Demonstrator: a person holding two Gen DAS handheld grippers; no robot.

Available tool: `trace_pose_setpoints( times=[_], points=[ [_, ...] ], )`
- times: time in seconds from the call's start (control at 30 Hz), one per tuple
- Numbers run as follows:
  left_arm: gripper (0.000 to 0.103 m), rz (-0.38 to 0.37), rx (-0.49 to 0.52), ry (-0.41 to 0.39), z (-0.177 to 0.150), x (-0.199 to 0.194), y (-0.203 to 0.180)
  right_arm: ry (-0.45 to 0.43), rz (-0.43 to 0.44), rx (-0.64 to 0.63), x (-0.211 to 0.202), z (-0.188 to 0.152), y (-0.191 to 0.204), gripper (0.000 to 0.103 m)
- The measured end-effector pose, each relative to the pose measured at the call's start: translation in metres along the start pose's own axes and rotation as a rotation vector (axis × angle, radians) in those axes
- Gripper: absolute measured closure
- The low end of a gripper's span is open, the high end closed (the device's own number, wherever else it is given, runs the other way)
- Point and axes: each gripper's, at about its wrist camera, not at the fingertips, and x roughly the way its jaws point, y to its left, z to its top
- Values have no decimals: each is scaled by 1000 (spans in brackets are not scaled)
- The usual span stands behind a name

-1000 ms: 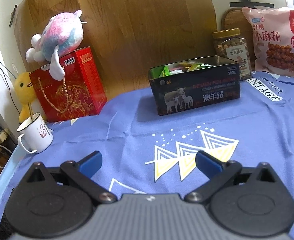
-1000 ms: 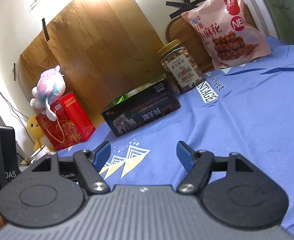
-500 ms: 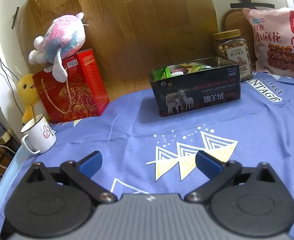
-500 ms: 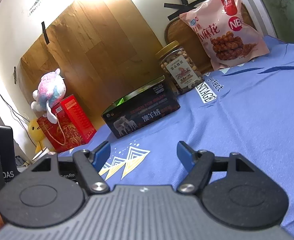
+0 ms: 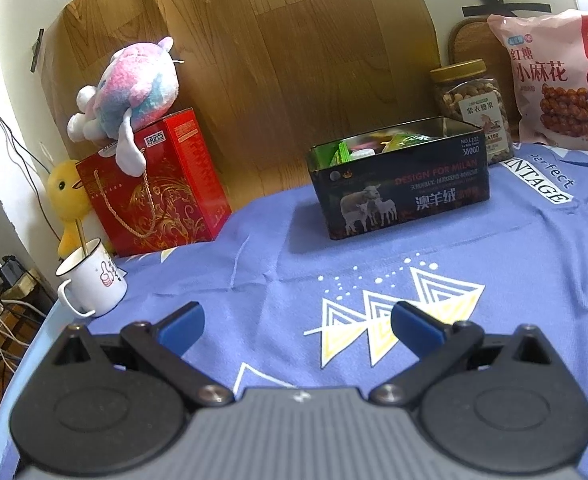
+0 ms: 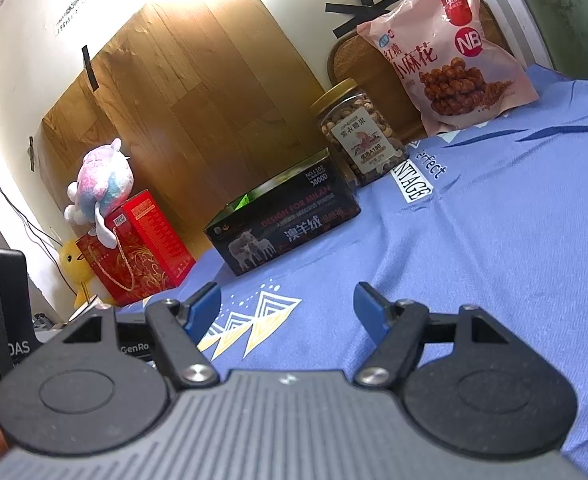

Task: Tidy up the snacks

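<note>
Both tools are idle over the blue cloth [image 5: 473,240] that covers the worktop. The left tool [image 5: 295,326] has its jaws apart with nothing between them, only the triangle print showing in the gap. The right tool [image 6: 288,310] is the same: jaws apart, nothing held.

The tin [image 5: 399,184] sits at about 1 o'clock from the left tool and 11 o'clock from the right one. It has no lid on and small wrapped snacks [image 5: 373,146] show above its rim, green and yellow among them. Just behind its right end stands the nut jar [image 6: 359,136], lid on, touching or nearly touching the tin; I cannot tell which. Further round, at 2 o'clock in the left view, the pink bag [image 5: 553,80] leans upright against the wall. No loose snack lies on the cloth in either view.

My reading is that the small snacks are already in the tin and this is a pause between steps, or the finish. If anything is left, it is likely the jar or the bag. The right tool is the nearer one; it would need to travel forward toward 12 to 1 o'clock. The jar looks wide for these jaws and smooth-walled, so a square, level approach around its middle would suit; the bag is soft and is better pinched at its top edge.
</note>
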Motion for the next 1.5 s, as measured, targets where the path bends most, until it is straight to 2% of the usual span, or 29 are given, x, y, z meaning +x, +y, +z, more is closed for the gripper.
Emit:
trace_pose_setpoints(
  times=[0.47, 1.5],
  points=[
    [0, -8, -6, 5, 2, -1, 2, 4, 4, 5, 0, 0, 0, 28],
    [0, 74, 13, -59, 5, -9, 9, 13, 12, 7, 0, -2, 2, 28]
  ],
)
